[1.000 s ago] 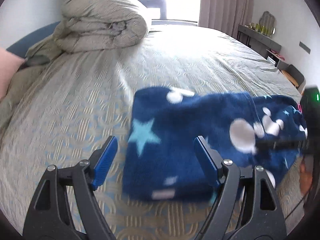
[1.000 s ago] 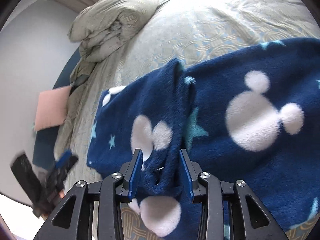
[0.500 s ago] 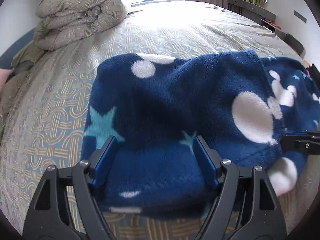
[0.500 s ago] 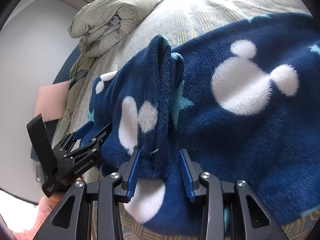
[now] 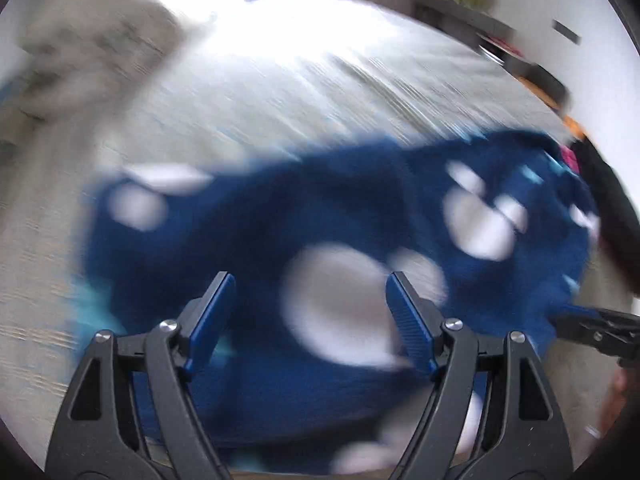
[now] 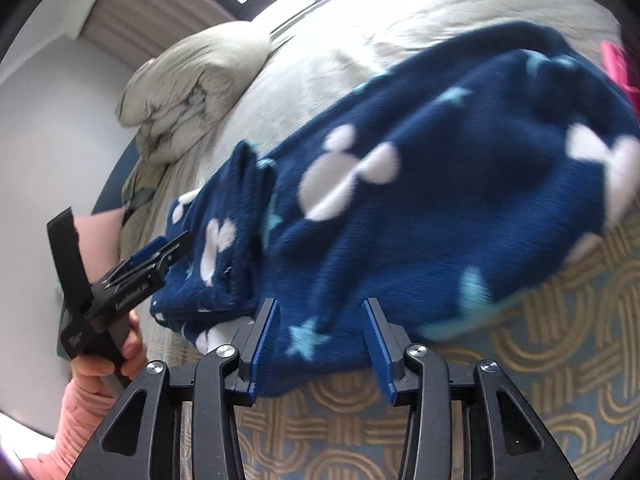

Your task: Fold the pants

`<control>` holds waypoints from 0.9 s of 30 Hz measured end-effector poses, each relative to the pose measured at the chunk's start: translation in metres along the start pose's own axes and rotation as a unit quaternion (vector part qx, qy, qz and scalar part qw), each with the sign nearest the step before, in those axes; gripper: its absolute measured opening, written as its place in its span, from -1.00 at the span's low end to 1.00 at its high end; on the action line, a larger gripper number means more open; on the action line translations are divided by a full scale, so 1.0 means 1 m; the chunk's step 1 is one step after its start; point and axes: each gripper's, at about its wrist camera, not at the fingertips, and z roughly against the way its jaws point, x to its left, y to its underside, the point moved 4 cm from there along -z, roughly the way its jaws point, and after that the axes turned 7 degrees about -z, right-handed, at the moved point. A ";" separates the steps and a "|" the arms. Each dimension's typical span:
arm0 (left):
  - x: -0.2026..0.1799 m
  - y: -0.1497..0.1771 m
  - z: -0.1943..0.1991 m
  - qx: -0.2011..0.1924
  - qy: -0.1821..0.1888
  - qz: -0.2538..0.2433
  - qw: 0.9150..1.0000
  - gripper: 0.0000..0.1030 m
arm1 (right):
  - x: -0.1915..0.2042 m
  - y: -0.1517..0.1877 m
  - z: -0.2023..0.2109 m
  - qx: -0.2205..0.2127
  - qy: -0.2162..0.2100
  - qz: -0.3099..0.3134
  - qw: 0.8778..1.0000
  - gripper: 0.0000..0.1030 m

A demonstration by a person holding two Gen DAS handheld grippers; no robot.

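The dark blue fleece pants (image 5: 256, 240) with white mouse heads and light blue stars lie folded on the patterned bedspread (image 5: 248, 96). The left wrist view is motion-blurred. My left gripper (image 5: 310, 312) is open, its blue fingers spread over the near edge of the pants. My right gripper (image 6: 322, 332) is open, its fingers astride the pants' near edge (image 6: 312, 340) without pinching it. The left gripper also shows in the right wrist view (image 6: 168, 250) at the pants' left end. The right gripper's tip shows in the left wrist view (image 5: 592, 330).
A rolled grey duvet (image 6: 192, 80) sits at the head of the bed. A pink pillow (image 6: 98, 236) lies at the left. A dark shelf (image 5: 464, 20) and chair (image 5: 540, 80) stand along the right wall. Something pink (image 6: 616, 68) lies beyond the pants.
My right gripper has opened and let go of the fold of pants it pinched, and has drawn back. The fold has dropped flat. My left gripper is moving fast over the pants.
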 end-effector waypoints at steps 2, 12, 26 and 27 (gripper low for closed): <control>-0.016 0.007 -0.012 -0.014 -0.042 -0.036 0.998 0.60 | -0.009 0.001 0.007 -0.006 -0.004 -0.010 1.000 -0.11; -0.010 -0.008 0.021 -0.023 -0.051 -0.015 0.998 0.60 | -0.047 0.000 0.032 -0.033 -0.016 -0.058 0.998 -0.09; -0.067 -0.029 0.029 -0.052 -0.064 -0.123 0.989 0.54 | -0.086 0.000 0.057 -0.065 -0.013 -0.100 0.993 -0.07; -0.070 -0.031 0.029 -0.052 -0.064 -0.122 0.989 0.54 | -0.090 0.000 0.059 -0.067 -0.013 -0.104 0.992 -0.07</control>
